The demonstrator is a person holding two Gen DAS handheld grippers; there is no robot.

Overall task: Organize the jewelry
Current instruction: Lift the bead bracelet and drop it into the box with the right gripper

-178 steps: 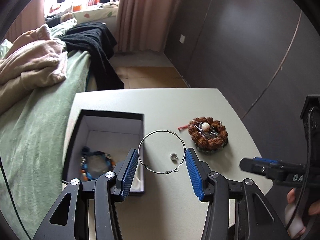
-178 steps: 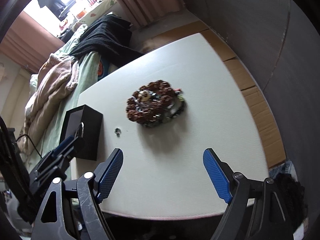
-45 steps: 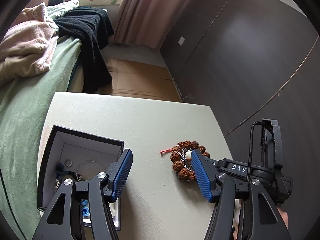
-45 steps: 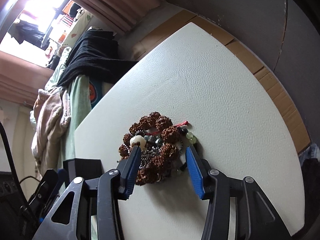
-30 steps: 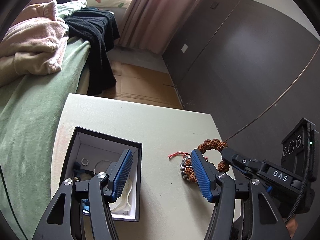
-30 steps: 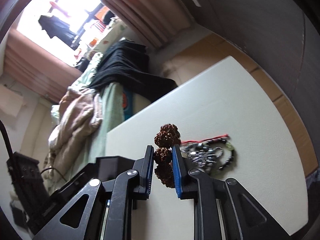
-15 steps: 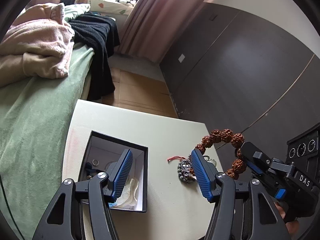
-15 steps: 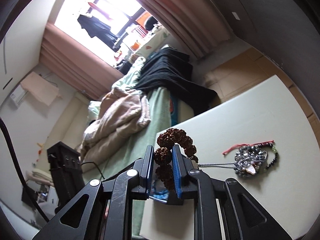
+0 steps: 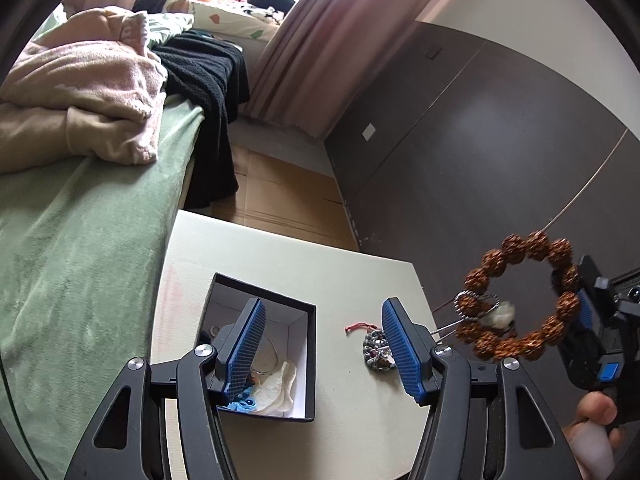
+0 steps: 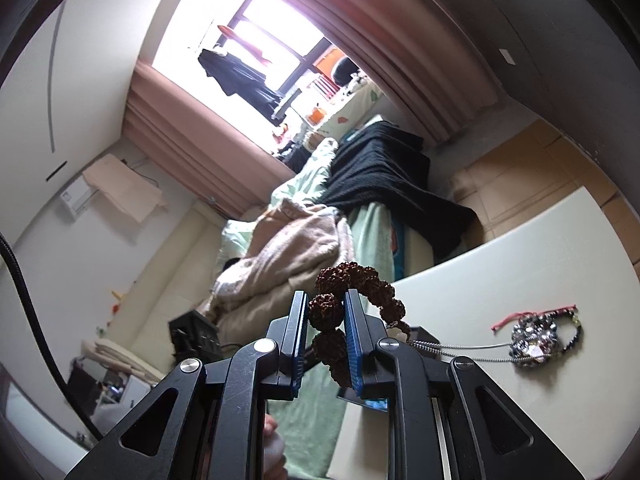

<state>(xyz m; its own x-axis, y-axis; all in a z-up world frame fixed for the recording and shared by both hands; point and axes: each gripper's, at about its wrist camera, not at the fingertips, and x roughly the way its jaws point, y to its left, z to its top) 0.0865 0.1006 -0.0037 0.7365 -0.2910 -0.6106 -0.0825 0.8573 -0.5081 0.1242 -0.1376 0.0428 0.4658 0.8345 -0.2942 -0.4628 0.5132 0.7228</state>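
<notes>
My right gripper (image 10: 326,316) is shut on a brown knobbly bead bracelet (image 10: 328,312), held up in the air. The left wrist view shows the same bracelet (image 9: 520,296) hanging as a full ring at the right, above the table, with a silver chain (image 9: 452,322) trailing down from it. A dark beaded piece with a red cord (image 9: 374,346) lies on the white table (image 9: 360,276); the right wrist view shows it (image 10: 532,338) as well. My left gripper (image 9: 320,344) hangs open over the table, empty. Left of it sits a black box (image 9: 308,360) with a white inside, holding jewelry.
A green bed (image 9: 80,248) with a pink blanket (image 9: 80,92) and black cloth (image 9: 204,76) runs along the table's left side. A dark wall (image 9: 480,152) stands at the right. A person's fingers (image 9: 592,428) hold the right tool.
My right gripper has lifted the brown bracelet higher off the table and tilted upward, pulling a silver chain with it. The left gripper rose a little and stayed open.
</notes>
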